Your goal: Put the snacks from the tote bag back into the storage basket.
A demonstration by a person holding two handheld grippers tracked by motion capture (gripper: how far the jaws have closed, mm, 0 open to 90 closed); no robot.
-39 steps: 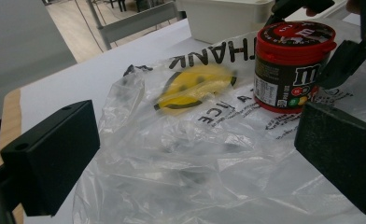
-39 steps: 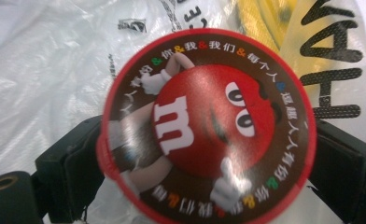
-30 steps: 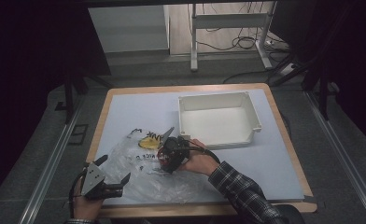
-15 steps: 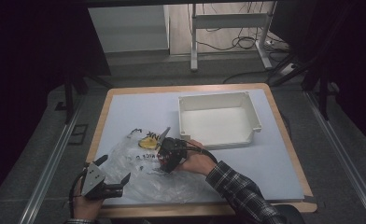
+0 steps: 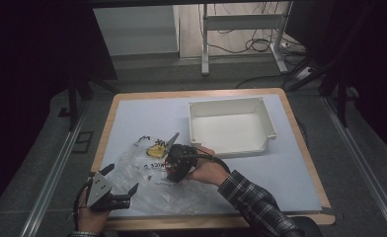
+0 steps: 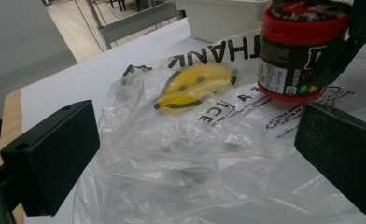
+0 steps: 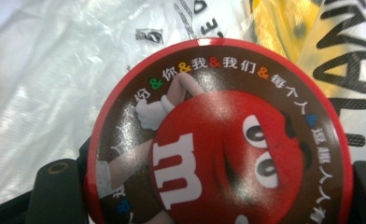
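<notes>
Tabletop (image 5: 147,111) with a wooden rim; a white plastic bin (image 5: 231,126) stands at its far right, touching nothing. Bare surface lies left of and beyond the bin, and along the right near edge. A clear plastic bag (image 5: 147,182) with a yellow smiley print is spread over the near left part, reaching close to the near edge. Right gripper (image 5: 174,165): jaws have just been closing and now clamp the red-lidded M&M's candy jar (image 6: 295,51) by its sides; the jar stands upright on the bag, near the smiley. Left gripper (image 5: 120,190): jaws spread wide, empty, held low over the bag's near left corner, well apart from the jar.
</notes>
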